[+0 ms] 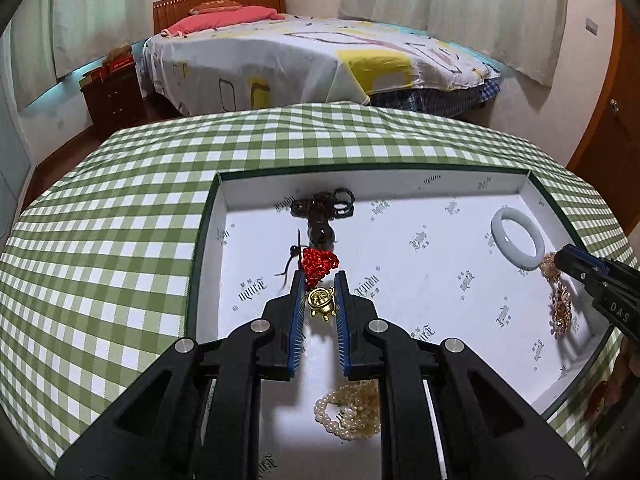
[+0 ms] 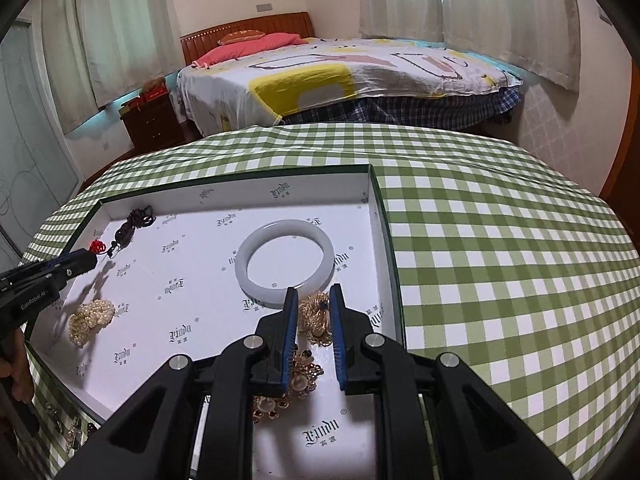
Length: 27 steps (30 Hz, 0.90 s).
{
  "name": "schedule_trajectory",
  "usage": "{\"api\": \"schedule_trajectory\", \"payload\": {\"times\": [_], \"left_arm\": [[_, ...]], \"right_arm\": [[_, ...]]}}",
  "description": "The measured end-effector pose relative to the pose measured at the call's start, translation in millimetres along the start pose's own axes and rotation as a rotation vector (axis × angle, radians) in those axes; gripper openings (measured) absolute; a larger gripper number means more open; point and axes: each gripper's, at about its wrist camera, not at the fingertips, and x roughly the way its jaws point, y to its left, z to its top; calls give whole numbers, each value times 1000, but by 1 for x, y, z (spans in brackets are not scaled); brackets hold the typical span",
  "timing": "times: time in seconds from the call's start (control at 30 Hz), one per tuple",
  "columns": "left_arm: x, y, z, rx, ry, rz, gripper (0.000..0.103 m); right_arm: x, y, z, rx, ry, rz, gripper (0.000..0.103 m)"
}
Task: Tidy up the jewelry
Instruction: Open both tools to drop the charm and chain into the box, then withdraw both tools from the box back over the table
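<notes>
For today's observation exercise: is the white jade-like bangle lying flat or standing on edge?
Lying flat: the white jade-like bangle shows its full ring opening on the white box floor.

Home bedroom (made bed [image 1: 312,60], curtained windows [image 2: 472,4])

Green-and-white checked tablecloth [image 2: 500,240]. Shallow cardboard box [image 1: 472,182]: dark green rim, white lining printed with black lettering. Far left in it, a red knotted cord [image 1: 318,263] above a gold pot-shaped charm [image 1: 320,304]; near left, cream pearl strands [image 2: 89,320]; right, a milky white stone bangle [image 2: 285,266].
</notes>
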Motion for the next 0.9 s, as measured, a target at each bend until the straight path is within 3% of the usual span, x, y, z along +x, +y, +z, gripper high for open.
{"api": "schedule_trajectory", "payload": {"times": [0.27, 0.37, 0.53, 0.6, 0.9], "left_arm": [[3, 3, -2, -17, 15, 5, 19], [0, 4, -2, -27, 7, 0, 35], [-13, 8, -5, -39, -23, -15, 38], [-23, 9, -6, -41, -50, -12, 53], [-66, 11, -17, -45, -141, -2, 54]], "right_arm": [[-3, -1, 1, 8, -13, -1, 39], [-6, -1, 2, 13, -28, 0, 44], [-17, 3, 4, 14, -58, 0, 51], [-22, 4, 4, 17, -70, 1, 53], [-40, 12, -3, 22, -102, 7, 54]]}}
